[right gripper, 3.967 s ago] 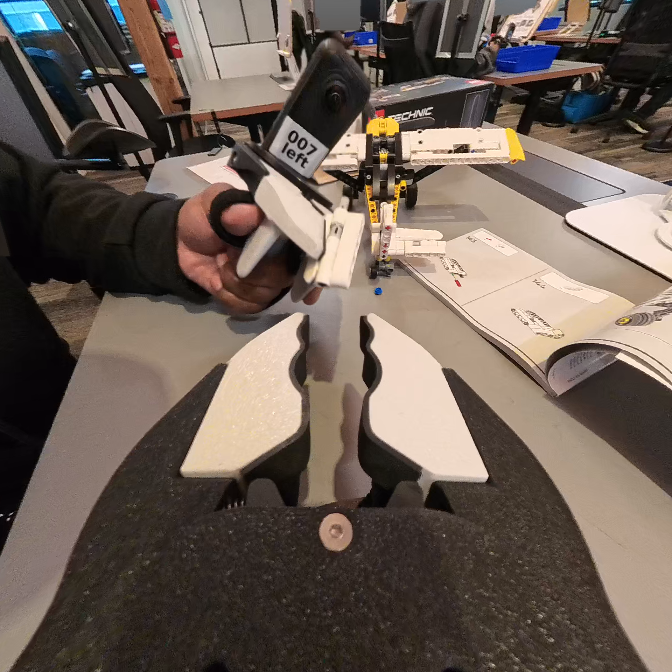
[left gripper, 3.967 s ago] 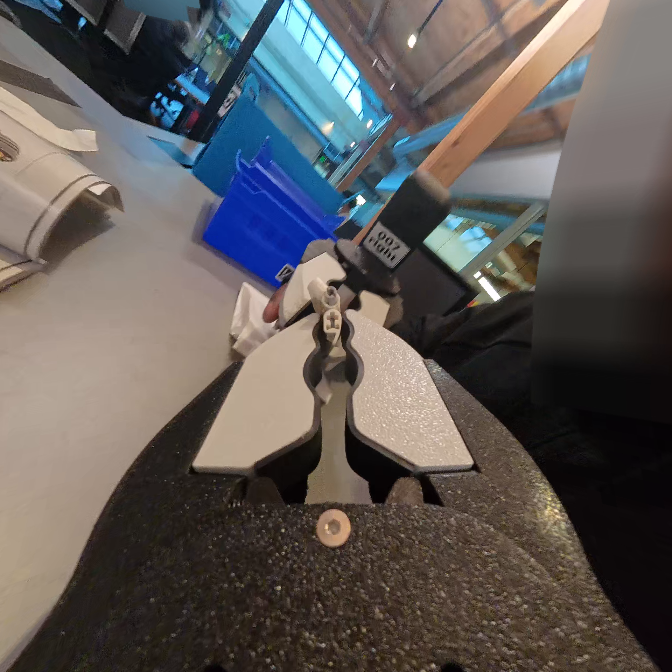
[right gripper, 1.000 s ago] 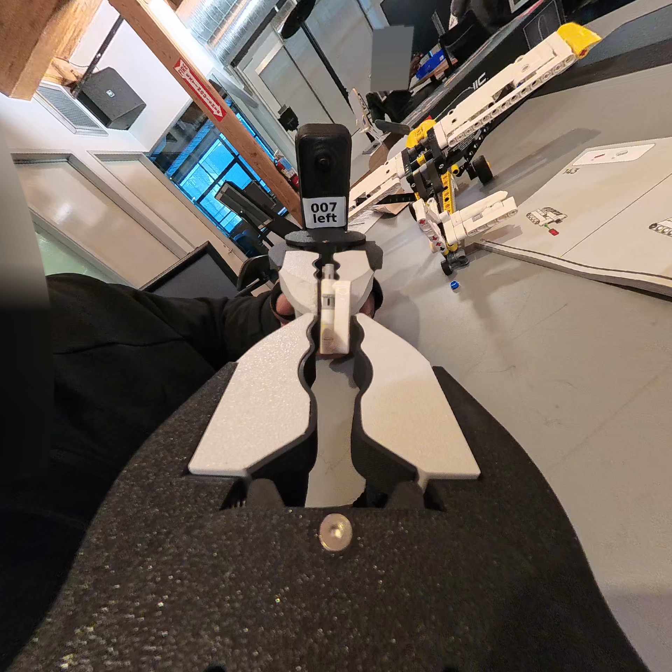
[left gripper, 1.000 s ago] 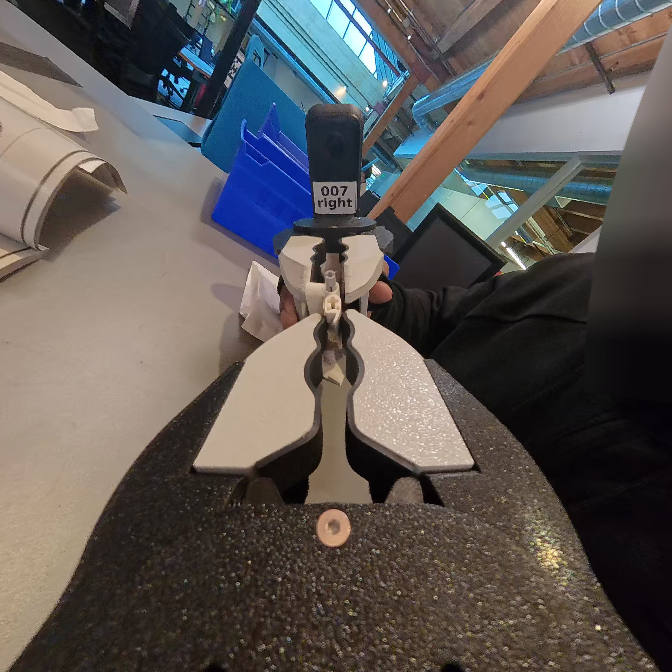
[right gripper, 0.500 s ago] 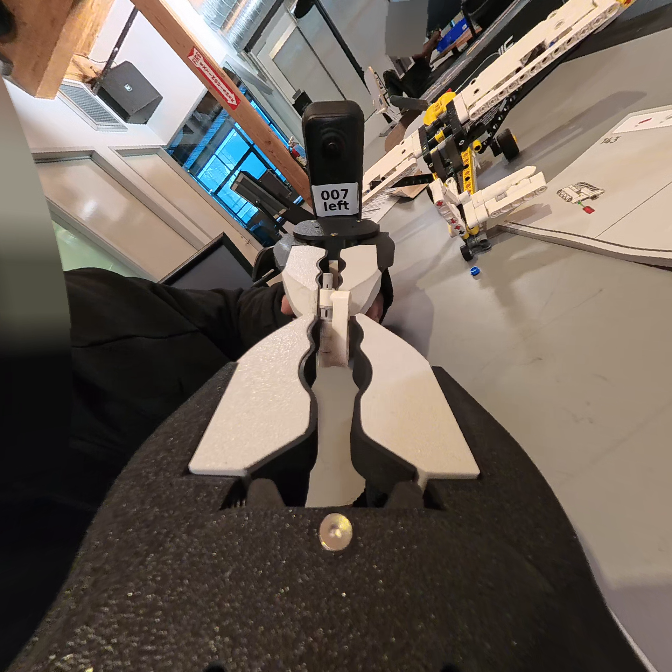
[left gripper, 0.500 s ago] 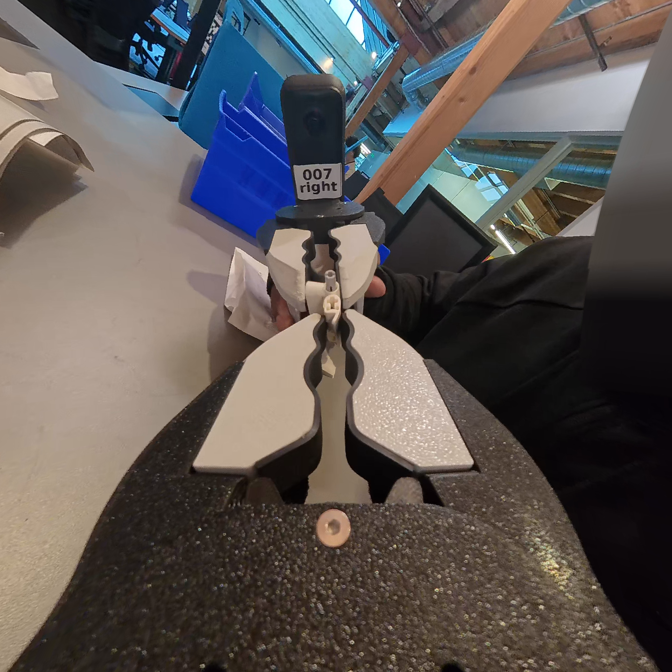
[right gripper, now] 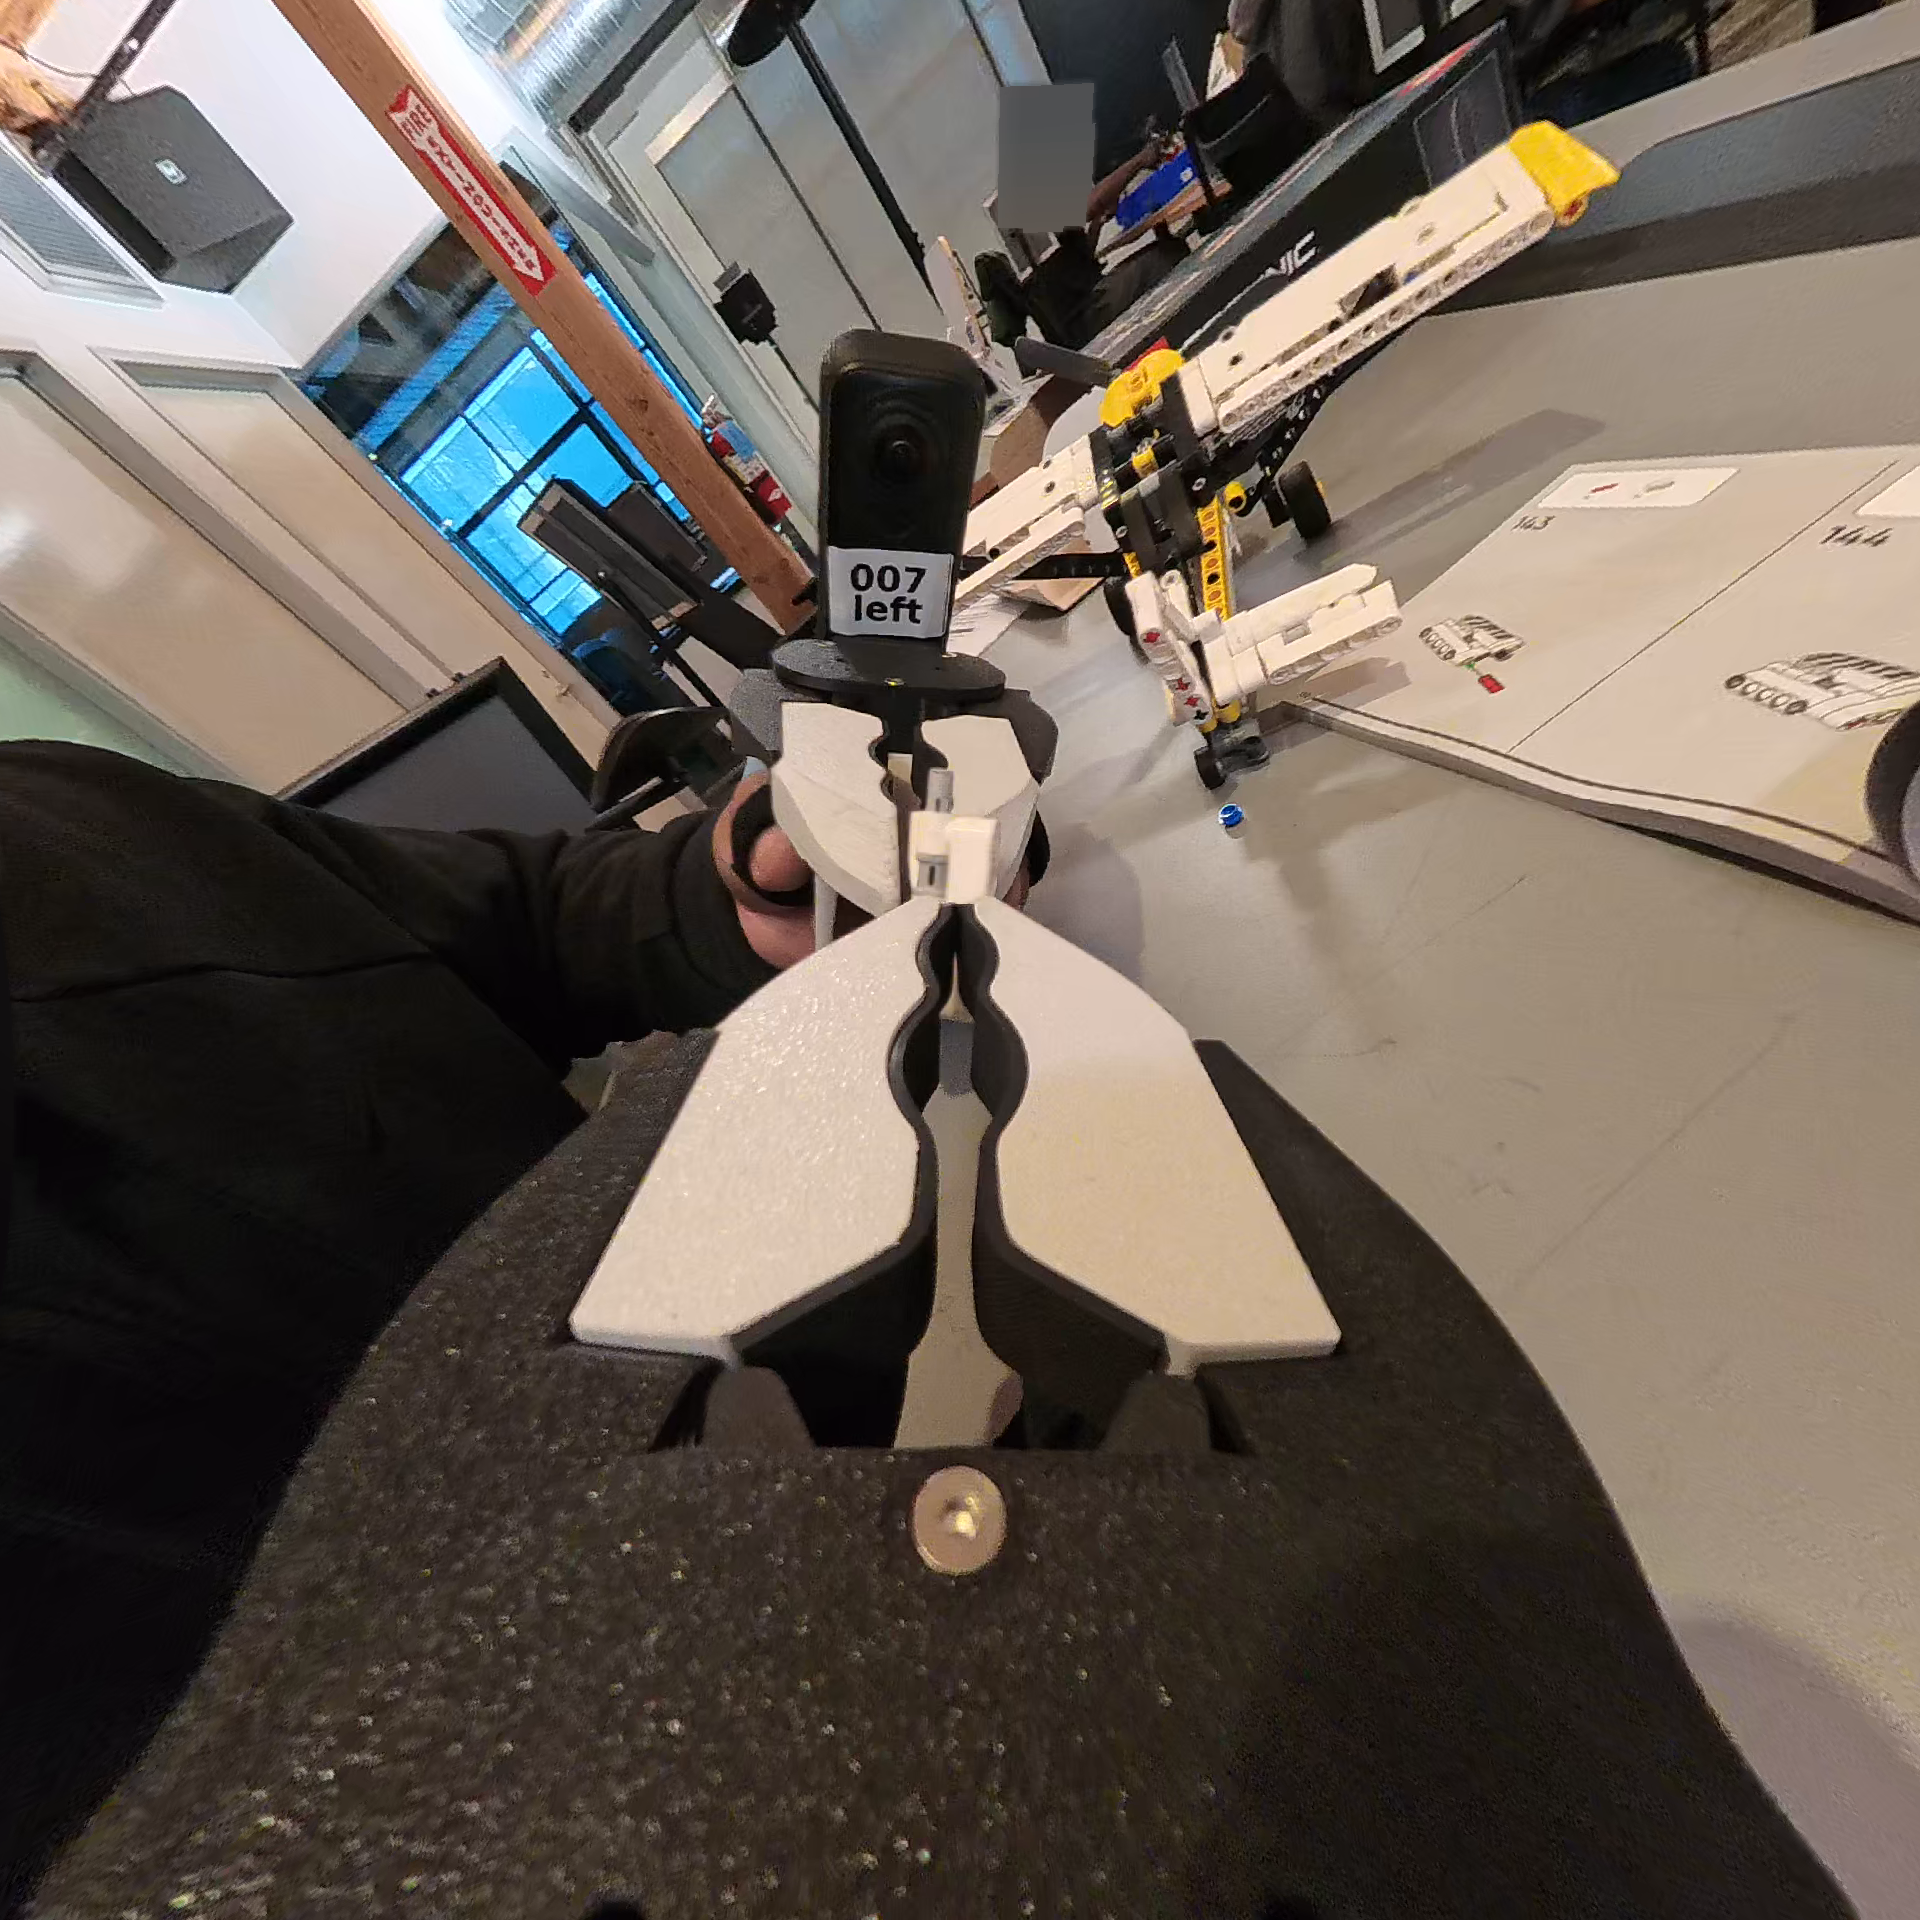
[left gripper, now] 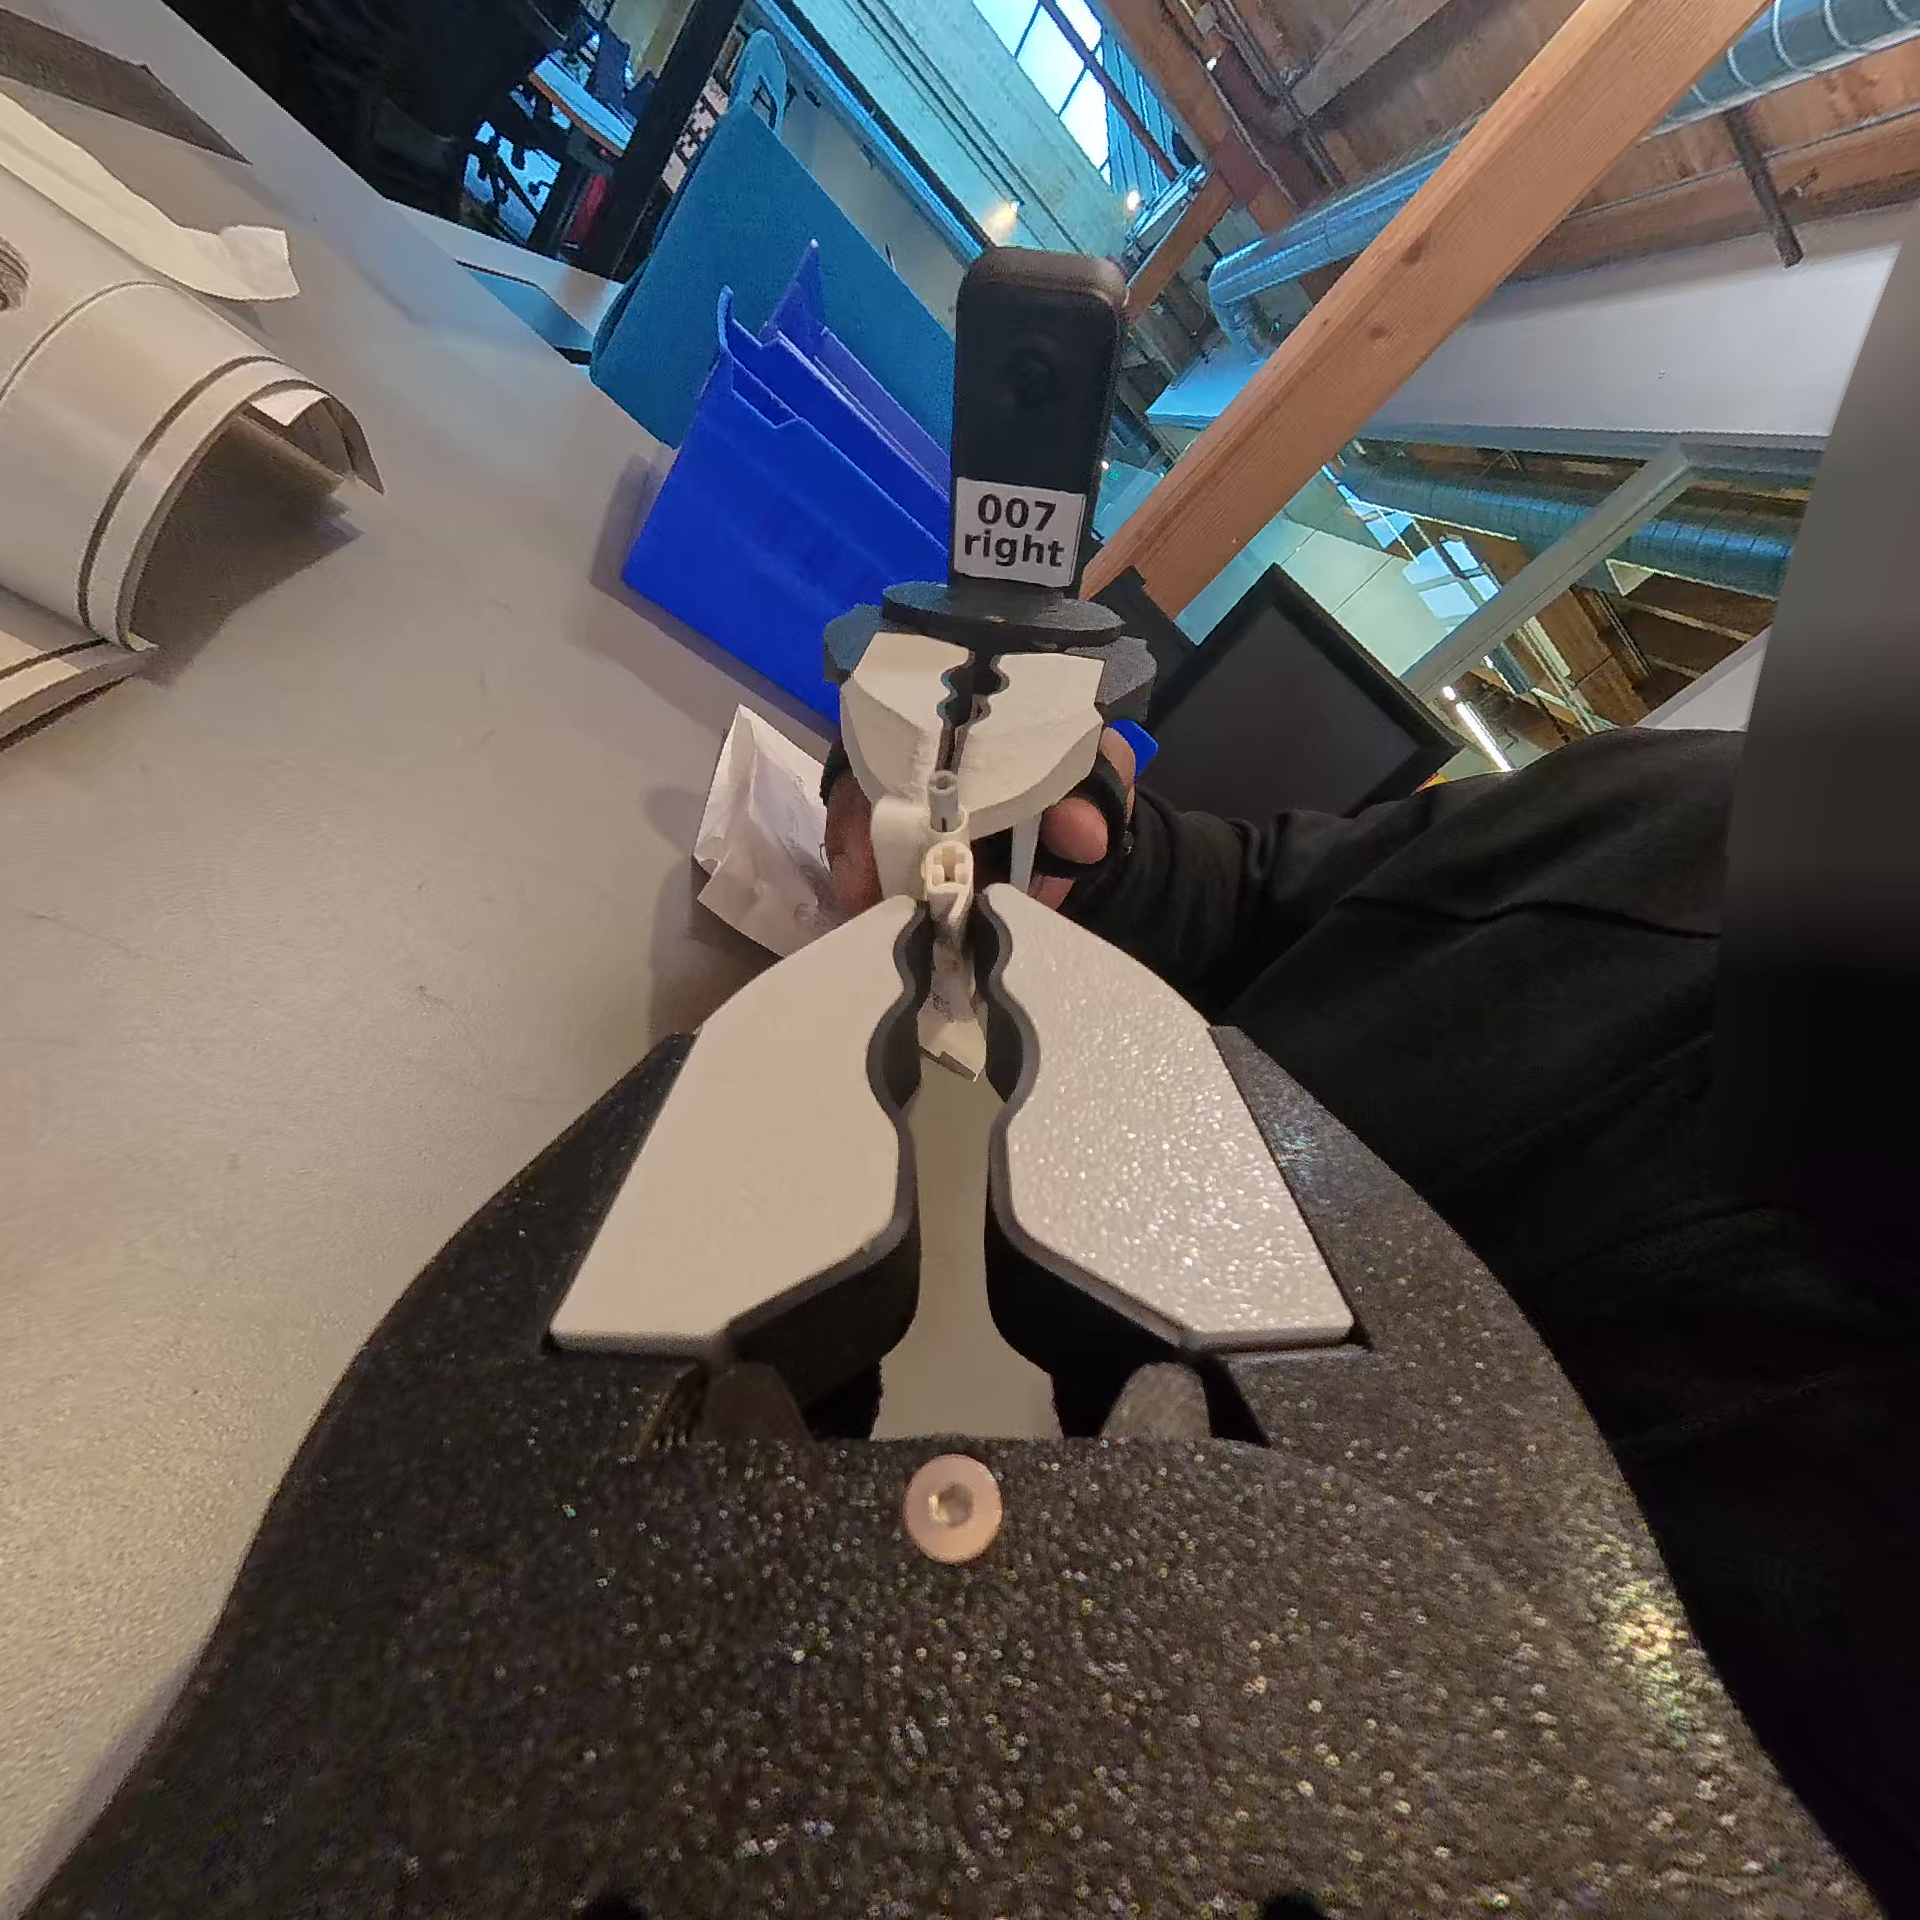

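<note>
Right tongs [right gripper: 948,912] have closed since half a second ago and now stand pressed together, tips just short of the small white plastic building piece with a grey pin [right gripper: 956,847]. I cannot tell whether they touch it. Left tongs [left gripper: 948,920] pinch that piece, held above the grey table [right gripper: 1455,1039]. I judge both tools well aligned, nose to nose. A white-and-yellow brick model [right gripper: 1195,540] stands well beyond.

My two wrist cameras face each other at close range over the grey table [left gripper: 260,935]. Each looks along its own jaws at the opposite gripper just beyond their tips.
</note>
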Motion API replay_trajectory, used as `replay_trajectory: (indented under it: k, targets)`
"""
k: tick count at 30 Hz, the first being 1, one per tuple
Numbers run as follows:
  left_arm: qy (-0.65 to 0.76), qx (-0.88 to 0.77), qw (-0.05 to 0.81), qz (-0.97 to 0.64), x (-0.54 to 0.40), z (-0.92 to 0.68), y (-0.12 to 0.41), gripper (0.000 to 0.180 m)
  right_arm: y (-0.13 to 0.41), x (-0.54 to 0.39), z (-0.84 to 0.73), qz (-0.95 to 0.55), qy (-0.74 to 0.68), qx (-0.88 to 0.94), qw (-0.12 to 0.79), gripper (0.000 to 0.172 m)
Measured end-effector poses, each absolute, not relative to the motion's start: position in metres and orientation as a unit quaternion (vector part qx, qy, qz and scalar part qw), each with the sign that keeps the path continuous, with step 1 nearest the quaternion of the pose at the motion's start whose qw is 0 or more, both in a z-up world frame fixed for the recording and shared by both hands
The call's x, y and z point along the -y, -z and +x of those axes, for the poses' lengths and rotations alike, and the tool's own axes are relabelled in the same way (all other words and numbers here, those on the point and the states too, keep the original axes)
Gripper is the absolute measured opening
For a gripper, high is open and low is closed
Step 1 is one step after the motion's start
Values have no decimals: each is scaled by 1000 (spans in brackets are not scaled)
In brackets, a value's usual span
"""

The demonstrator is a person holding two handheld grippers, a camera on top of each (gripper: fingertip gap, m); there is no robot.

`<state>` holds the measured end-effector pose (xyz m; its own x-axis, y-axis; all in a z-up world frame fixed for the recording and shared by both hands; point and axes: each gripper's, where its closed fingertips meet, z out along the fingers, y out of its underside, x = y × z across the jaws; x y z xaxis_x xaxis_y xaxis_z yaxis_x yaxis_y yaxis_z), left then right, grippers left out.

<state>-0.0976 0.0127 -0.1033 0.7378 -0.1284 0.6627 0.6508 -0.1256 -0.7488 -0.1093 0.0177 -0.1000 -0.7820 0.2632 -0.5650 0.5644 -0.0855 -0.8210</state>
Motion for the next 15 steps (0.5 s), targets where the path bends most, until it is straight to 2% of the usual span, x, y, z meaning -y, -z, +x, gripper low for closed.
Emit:
replay_trajectory:
  k: [5, 9, 15]
  targets:
    - [312, 192, 635, -680, -12, -97, 102, 8, 100, -19, -113, 302, 666, -679, 70, 4]
    - [328, 201, 642, -663, -11, -99, 97, 8, 99, -21, -116, 278, 658, -700, 1, 11]
    - [251, 180, 629, -713, -11, -101, 104, 8, 94, -22, -114, 223, 639, -728, -110, 12]
